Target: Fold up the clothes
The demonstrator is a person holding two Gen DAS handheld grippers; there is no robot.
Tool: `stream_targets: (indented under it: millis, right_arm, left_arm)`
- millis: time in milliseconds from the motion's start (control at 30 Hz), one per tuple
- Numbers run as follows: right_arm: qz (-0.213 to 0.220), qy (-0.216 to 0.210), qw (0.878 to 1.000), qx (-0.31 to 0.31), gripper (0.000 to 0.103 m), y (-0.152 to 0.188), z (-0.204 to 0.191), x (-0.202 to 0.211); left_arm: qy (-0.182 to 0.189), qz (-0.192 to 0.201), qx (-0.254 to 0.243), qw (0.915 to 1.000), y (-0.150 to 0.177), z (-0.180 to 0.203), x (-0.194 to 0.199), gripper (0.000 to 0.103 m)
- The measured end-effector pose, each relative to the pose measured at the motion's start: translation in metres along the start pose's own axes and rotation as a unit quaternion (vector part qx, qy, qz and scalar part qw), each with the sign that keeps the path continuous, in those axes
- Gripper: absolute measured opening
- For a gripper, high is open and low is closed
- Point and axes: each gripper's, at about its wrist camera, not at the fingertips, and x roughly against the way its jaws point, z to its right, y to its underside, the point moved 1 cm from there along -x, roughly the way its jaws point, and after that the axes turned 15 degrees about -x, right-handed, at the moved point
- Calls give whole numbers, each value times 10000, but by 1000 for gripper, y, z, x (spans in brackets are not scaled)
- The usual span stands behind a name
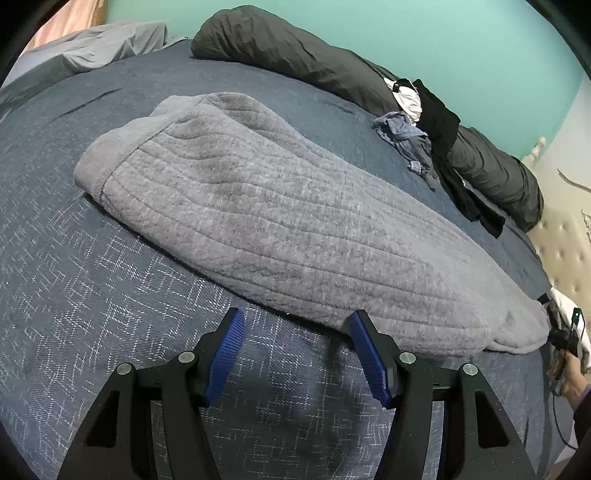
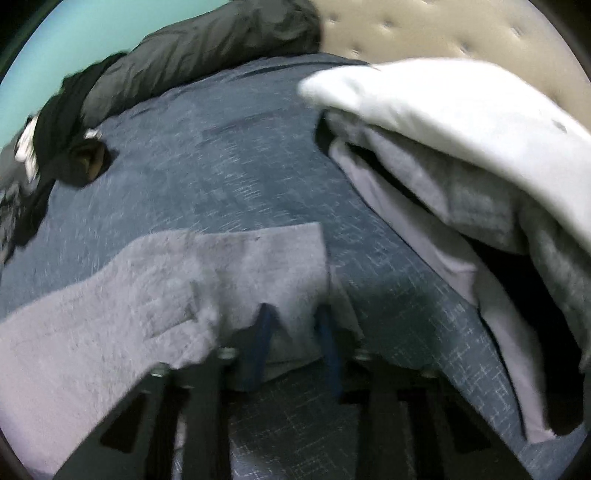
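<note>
A grey ribbed fleece garment (image 1: 277, 221) lies lengthwise across the blue patterned bedspread (image 1: 92, 314). My left gripper (image 1: 296, 314) hovers open just short of its near edge, with nothing between the blue pads. At the far right a hand holds my right gripper (image 1: 563, 338) at the garment's end. The right wrist view is blurred. In it the right gripper (image 2: 293, 310) has its fingers drawn close together on the edge of the grey garment (image 2: 147, 295), and the cloth bunches up around them.
A stack of folded white and grey clothes (image 2: 461, 166) sits to the right, by the tufted headboard (image 2: 443, 26). A loose heap of black, blue and white clothes (image 1: 424, 122) lies against a dark rolled duvet (image 1: 295, 48) along the teal wall.
</note>
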Motion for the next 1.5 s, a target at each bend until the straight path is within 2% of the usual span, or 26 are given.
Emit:
stream_targets:
  millis: [133,200,300,433,567,700,833,900,1000,1100,1267,1500]
  right_arm:
    - [-3,-72,9999,118,6,3,1,1]
    - [153,-92,9997,184,6,1,2,9]
    - [502,113,9979,396,6,-7,6,25]
    - [493,435,9962,579,6,-14,9,28]
    - [198,697,9948,715,7,-11,5,13]
    - [520,791,9914,901,11,-5,-8,30]
    - [920,312,9906,962,16,5,-30,72]
    - [921,-184,9913,926,19,12,-48,93]
    - [658,-1106,9854,1113,34,39,-89,118]
    - [271,-1713,9760,1316,35,74,-125,130]
    - [-357,-2473,9590,1336,35,144,-165,144]
    - [-891,-3018,9277,2007,35,235,-231,170]
  left_arm:
    - [4,-12,8,10000,1,-1,0,64]
    - [-9,-2,11,10000,0,0,0,64]
    - [-34,16,21,10000,0,-1,1,64]
    - [-57,17,12,10000,-1,-1,1,64]
    - [-87,25,3,10000,-2,0,2,64]
    - [-67,55,71,9999,-3,-4,1,64]
    - [-68,118,148,9998,-5,-8,4,64]
    - [-59,143,212,9997,-5,-11,5,64]
    - [-73,215,322,9992,-7,-19,10,64]
    - [-34,316,627,9975,-8,-37,15,64]
    - [13,291,1055,9940,-9,-70,16,64]
    - [-50,282,1288,9913,-12,-99,14,64]
